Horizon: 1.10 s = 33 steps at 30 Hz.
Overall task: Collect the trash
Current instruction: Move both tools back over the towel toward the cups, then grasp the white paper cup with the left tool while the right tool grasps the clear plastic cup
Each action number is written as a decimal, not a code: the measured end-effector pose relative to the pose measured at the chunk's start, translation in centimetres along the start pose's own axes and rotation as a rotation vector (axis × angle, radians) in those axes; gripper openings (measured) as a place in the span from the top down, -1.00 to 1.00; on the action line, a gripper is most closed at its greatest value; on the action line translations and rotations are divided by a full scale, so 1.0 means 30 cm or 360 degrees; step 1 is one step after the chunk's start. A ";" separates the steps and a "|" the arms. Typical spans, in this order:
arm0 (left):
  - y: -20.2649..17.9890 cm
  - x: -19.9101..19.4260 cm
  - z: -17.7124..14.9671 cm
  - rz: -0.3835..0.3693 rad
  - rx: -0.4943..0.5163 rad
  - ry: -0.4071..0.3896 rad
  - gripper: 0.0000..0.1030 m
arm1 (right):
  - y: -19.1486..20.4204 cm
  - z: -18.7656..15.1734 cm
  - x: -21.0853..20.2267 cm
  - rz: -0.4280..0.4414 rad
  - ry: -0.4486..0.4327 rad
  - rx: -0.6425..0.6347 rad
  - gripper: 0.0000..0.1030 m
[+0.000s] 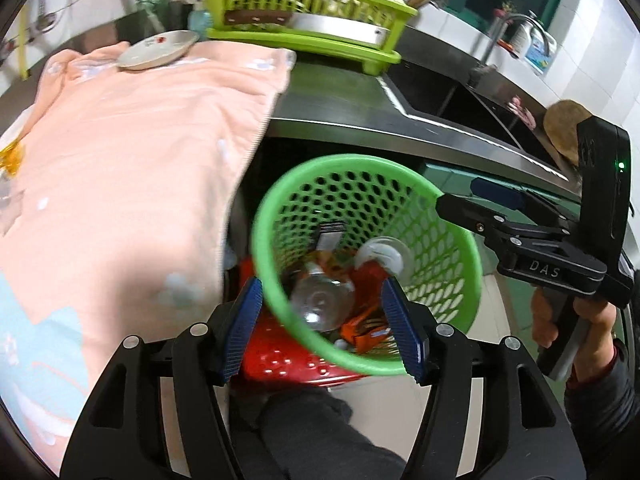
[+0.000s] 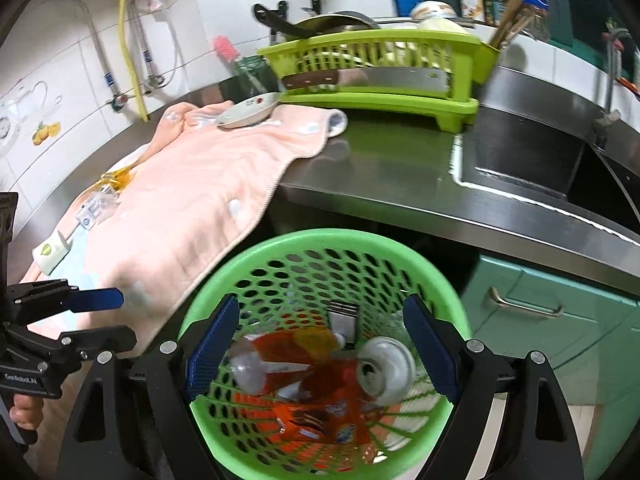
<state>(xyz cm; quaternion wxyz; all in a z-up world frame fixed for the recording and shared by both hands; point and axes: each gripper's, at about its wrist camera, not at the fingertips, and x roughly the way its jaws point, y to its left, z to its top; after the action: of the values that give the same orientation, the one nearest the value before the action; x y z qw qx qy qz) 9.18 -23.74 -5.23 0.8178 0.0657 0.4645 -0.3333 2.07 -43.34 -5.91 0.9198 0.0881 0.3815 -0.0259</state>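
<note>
Both tools hang over a green basket (image 2: 320, 248) that stands on the floor in front of the table (image 2: 384, 176). Left tool (image 1: 320, 328), at the bottom centre of its own view, has its blue pads apart with nothing between them; the basket's near rim lies just beyond them. Right tool (image 2: 320, 352) is likewise released, its jaws spread wide above the basket's mouth and empty. Inside the basket lie the collected trash: a clear bottle (image 1: 320, 304), orange wrappers (image 2: 320, 424), and a white can (image 2: 386, 368). On the table, in the upper left of both views, a pink towel (image 2: 192, 208) carries a small white dish (image 2: 248, 114), with a lime dish rack (image 2: 376, 68) behind.
</note>
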 end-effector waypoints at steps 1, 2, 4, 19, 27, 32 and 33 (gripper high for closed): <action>0.014 -0.009 -0.002 0.0012 -0.0009 -0.0006 -0.21 | 0.014 0.004 0.004 0.0010 0.0001 -0.0011 -0.57; 0.035 -0.023 -0.005 0.0028 -0.0023 -0.0016 -0.21 | 0.034 0.008 0.009 0.0021 0.0002 -0.0026 -0.57; 0.074 -0.049 -0.013 0.0050 -0.0053 -0.0032 -0.21 | 0.079 0.020 0.022 0.0047 0.0003 -0.0060 -0.57; 0.388 -0.230 -0.097 0.0279 -0.0280 -0.0138 -0.32 | 0.413 0.084 0.168 0.0246 0.0075 -0.0282 -0.57; 0.621 -0.381 -0.158 0.0499 -0.0408 -0.0229 -0.32 | 0.603 0.126 0.229 0.0335 0.0104 -0.0411 -0.57; 0.760 -0.493 -0.183 0.0661 -0.0482 -0.0303 -0.42 | 0.729 0.157 0.269 0.0408 0.0129 -0.0471 -0.57; 0.783 -0.513 -0.187 0.0700 -0.0494 -0.0319 -0.46 | 0.761 0.165 0.278 0.0425 0.0134 -0.0488 -0.57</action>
<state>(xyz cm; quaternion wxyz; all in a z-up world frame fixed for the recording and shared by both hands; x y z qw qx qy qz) 14.06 4.13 -0.75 0.9126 0.0055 0.4015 -0.0777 14.06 -21.64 -5.12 0.9009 -0.0020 0.4041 0.1583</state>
